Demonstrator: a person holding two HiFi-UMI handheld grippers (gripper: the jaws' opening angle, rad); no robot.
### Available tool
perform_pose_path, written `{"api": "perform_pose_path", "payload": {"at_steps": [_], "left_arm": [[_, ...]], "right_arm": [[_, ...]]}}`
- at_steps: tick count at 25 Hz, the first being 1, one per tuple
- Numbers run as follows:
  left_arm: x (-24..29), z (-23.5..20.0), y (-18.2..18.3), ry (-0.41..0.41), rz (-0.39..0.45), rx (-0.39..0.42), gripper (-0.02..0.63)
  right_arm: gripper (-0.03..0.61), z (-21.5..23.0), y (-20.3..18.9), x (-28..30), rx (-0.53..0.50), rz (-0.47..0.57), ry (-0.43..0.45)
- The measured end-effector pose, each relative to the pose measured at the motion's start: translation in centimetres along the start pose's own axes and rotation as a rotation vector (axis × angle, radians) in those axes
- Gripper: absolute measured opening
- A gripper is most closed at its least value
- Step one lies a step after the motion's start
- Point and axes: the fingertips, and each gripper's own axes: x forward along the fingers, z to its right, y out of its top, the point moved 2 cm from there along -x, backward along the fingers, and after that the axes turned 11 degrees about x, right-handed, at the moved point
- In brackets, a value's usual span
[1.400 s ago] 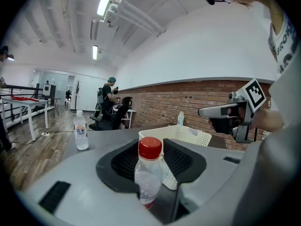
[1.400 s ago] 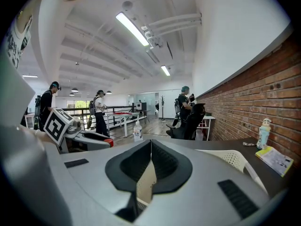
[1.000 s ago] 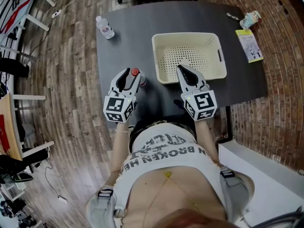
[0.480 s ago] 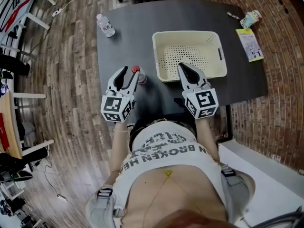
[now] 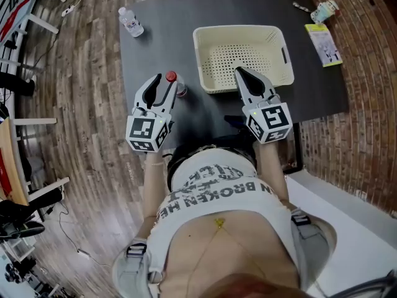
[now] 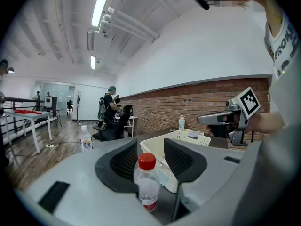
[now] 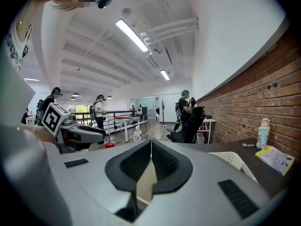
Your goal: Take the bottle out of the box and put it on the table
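The dark table (image 5: 205, 11) takes up most of the space in front of the person, with wooden floor (image 5: 80, 104) to the left of it. The cream perforated box (image 5: 239, 29) sits in the middle of the table and has nothing in it.

The left gripper (image 5: 162, 84) hangs just to the left of the box, off its near corner. Its jaws stand well apart and clamp nothing. The right gripper (image 5: 239, 73) hovers at the box's near rim, tips poking just over the edge. Its jaws are pressed together down to a thin seam, with nothing held between them.

The bottle (image 6: 146, 182), clear with a red cap, is already out of the box. It stands upright on the table just left of the box, in the gap between the left gripper's spread jaws. I cannot tell whether either pad brushes it.

A second, white-capped bottle (image 5: 130, 22) stands well to the left of the box, at the far corner. Off to the box's right, also at the far edge, lie a yellow leaflet (image 5: 322, 44) and a small pale figure-like bottle (image 5: 325, 9).
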Motion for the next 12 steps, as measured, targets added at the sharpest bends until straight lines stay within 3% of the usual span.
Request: {"api": "perform_pose_path", "payload": {"at_steps": [6, 10, 12], "left_arm": [[0.0, 2.0, 2.3, -0.077, 0.054, 0.046, 0.159], [0.8, 4.4, 2.3, -0.134, 0.047, 0.048, 0.141], [1.2, 5.7, 2.4, -0.161, 0.055, 0.031, 0.069]], "right_arm": [[0.009, 0.9, -0.1, -1.6, 0.012, 0.017, -0.005], [0.009, 1.3, -0.4, -2.4, 0.011, 0.020, -0.001], [0.009, 1.4, -0.6, -2.7, 0.007, 0.018, 0.011]]}}
